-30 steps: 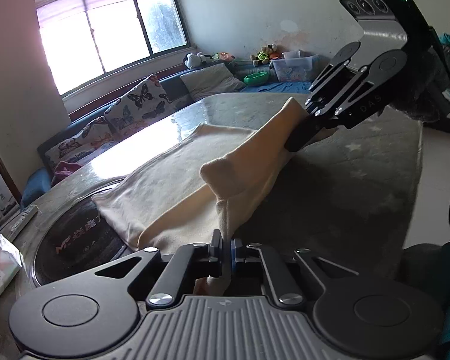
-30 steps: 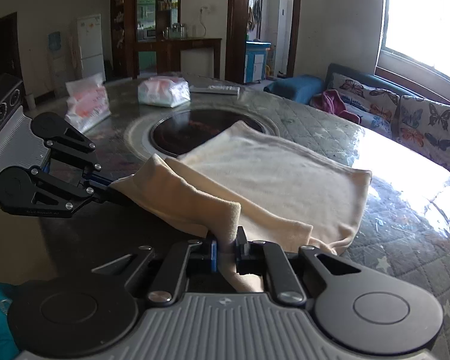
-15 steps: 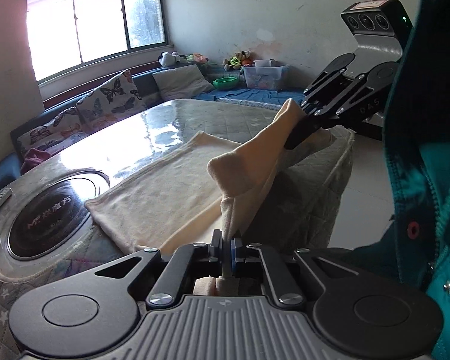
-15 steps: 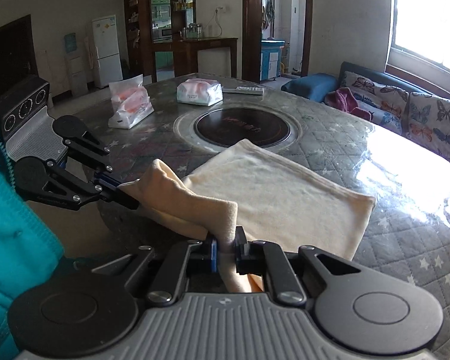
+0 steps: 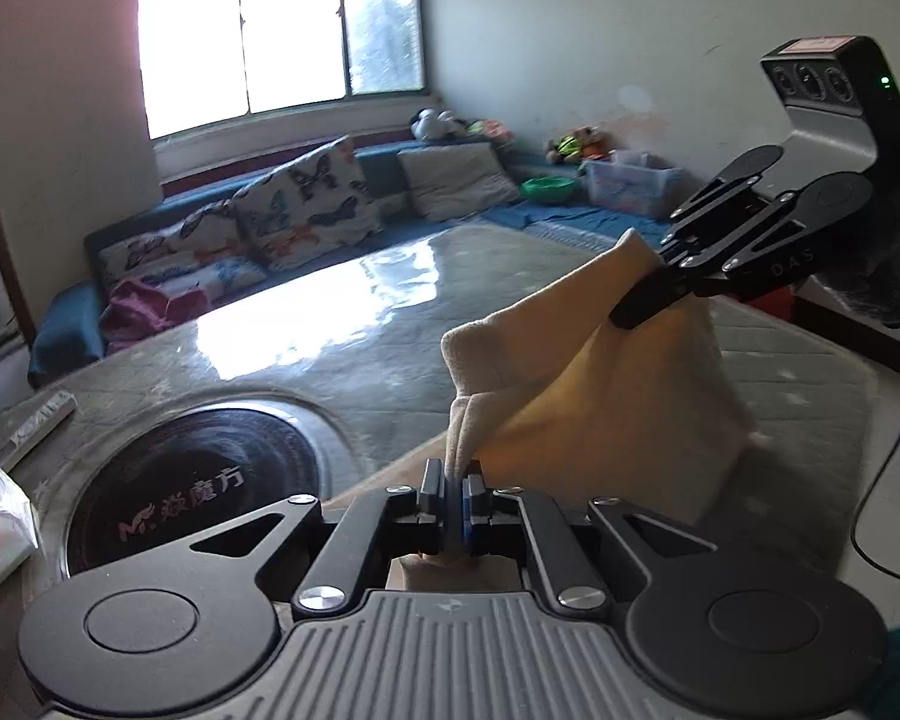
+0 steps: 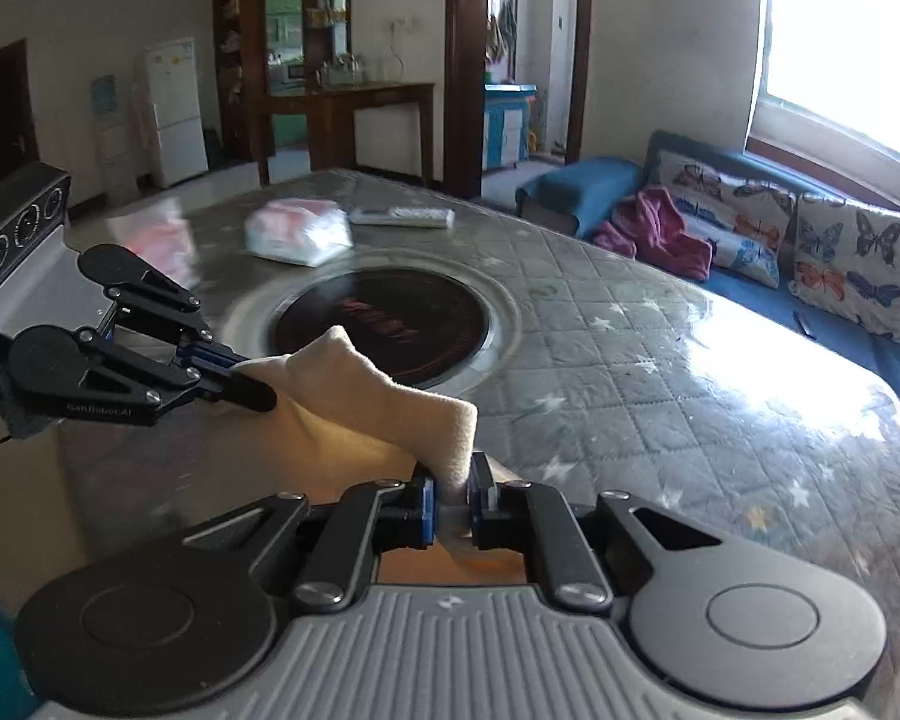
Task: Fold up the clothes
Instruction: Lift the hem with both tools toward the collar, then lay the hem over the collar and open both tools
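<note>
A cream cloth [image 5: 600, 384] hangs between my two grippers, lifted clear of the quilted table [image 5: 360, 324]. My left gripper [image 5: 450, 498] is shut on one top corner of it. My right gripper [image 5: 642, 306] shows at the upper right of the left wrist view, shut on the other corner. In the right wrist view my right gripper [image 6: 450, 507] pinches the cloth [image 6: 360, 408], and the left gripper [image 6: 252, 387] holds its far end at the left. The cloth's lower part is hidden below the grippers.
A round dark hotplate [image 6: 384, 324] is set in the table's middle. Tissue packs [image 6: 297, 231] and a remote [image 6: 402, 216] lie beyond it. A sofa with butterfly cushions [image 5: 294, 216] runs under the window. The table's edge [image 5: 858, 396] is at the right.
Both grippers have lifted the cloth off the table, where it lay spread a second ago. It now hangs bunched between them above the near edge.
</note>
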{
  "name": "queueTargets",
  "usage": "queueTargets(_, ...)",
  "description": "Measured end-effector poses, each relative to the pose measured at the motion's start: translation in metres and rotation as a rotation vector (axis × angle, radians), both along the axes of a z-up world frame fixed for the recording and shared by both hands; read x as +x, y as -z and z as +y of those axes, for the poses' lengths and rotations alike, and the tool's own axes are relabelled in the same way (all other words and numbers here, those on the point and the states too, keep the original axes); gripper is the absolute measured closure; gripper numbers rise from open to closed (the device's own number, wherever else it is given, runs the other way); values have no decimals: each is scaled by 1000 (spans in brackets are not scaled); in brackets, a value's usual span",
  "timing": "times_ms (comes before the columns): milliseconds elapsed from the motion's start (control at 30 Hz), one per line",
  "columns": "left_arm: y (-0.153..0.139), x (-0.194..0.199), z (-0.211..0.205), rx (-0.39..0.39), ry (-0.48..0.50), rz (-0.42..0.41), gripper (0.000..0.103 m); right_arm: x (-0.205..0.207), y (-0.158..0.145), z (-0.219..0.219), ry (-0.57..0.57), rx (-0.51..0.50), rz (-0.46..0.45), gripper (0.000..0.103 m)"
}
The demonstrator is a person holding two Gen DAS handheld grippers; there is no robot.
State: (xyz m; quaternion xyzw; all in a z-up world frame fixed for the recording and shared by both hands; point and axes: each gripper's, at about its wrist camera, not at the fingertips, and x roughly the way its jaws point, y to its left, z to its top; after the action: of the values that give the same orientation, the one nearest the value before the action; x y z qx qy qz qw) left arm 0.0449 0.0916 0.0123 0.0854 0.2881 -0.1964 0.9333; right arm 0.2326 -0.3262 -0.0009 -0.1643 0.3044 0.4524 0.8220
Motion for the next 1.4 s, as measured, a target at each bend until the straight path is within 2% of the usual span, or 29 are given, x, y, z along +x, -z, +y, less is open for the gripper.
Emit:
queueTargets(100, 27, 37, 6, -4, -95, 62, 97, 33, 31, 18, 76, -5, 24, 91)
queueTargets(133, 34, 45, 7, -6, -125, 78, 97, 40, 43, 22, 106, -8, 19, 82)
queueTargets(267, 47, 52, 10, 5, -191, 77, 91, 56, 74, 15, 232, 38, 67, 81)
queueTargets(400, 41, 49, 12, -3, -224, 55, 90, 44, 73, -6, 282, 79, 49, 81)
queueTargets(567, 22, 41, 0, -86, -222, 26, 91, 28, 70, -22, 273, 115, 89, 81)
queueTargets(700, 23, 46, -18, -132, -171, 70, 92, 32, 80, -22, 301, 100, 104, 83)
queueTargets(767, 29, 53, -22, -123, -173, 88, 92, 39, 89, -24, 372, 97, 127, 84)
queueTargets(867, 37, 61, -20, -132, -195, 119, 92, 39, 88, -31, 397, 129, 144, 85)
queueTargets(967, 38, 63, -19, -149, -202, 121, 92, 30, 76, -25, 367, 104, 59, 84)
queueTargets(1100, 39, 71, -22, -151, -209, 132, 92, 39, 71, -5, 305, 124, 82, 84)
queueTargets(1200, 44, 79, -21, -158, -221, 167, 92, 46, 76, 16, 279, 100, 92, 85)
queueTargets(1300, 45, 83, -18, -175, -228, 185, 92, 53, 86, 27, 303, 40, 96, 85)
queueTargets(1400, 44, 83, -19, -175, -227, 188, 92, 53, 86, 28, 316, 27, 74, 85)
